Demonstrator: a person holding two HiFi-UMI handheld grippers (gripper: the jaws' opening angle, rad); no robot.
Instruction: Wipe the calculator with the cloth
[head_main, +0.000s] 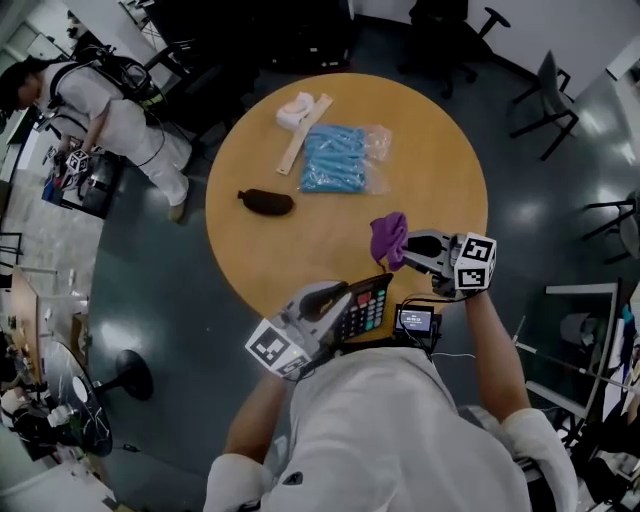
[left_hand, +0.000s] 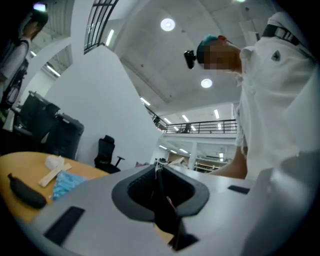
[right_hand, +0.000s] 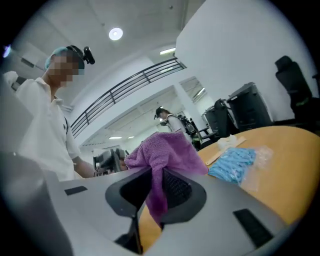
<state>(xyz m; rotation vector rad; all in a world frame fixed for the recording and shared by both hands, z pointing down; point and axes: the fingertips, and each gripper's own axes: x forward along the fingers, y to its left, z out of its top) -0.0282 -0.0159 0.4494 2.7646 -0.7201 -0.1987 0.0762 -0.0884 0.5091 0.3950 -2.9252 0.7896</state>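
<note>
Your left gripper (head_main: 338, 308) is clamped on the calculator (head_main: 366, 303) and holds it at the near edge of the round table (head_main: 450, 150), just in front of your chest. In the left gripper view it shows only as a thin dark slab, edge-on between the jaws. No keys are visible there, so I take it for the calculator from the head view.

Your right gripper (head_main: 410, 250) is closed on the purple cloth (head_main: 388, 238) — one fold is pinched between the jaws and the rest is bunched up above them. The cloth hangs near the calculator but apart from it.

Farther across the table lie a blue packet (head_main: 335, 158), a dark oblong object (head_main: 268, 202), a wooden stick (head_main: 303, 133) and a white wad (head_main: 294, 108). A person (head_main: 120, 115) in white bends over well beyond the table's far left side.
</note>
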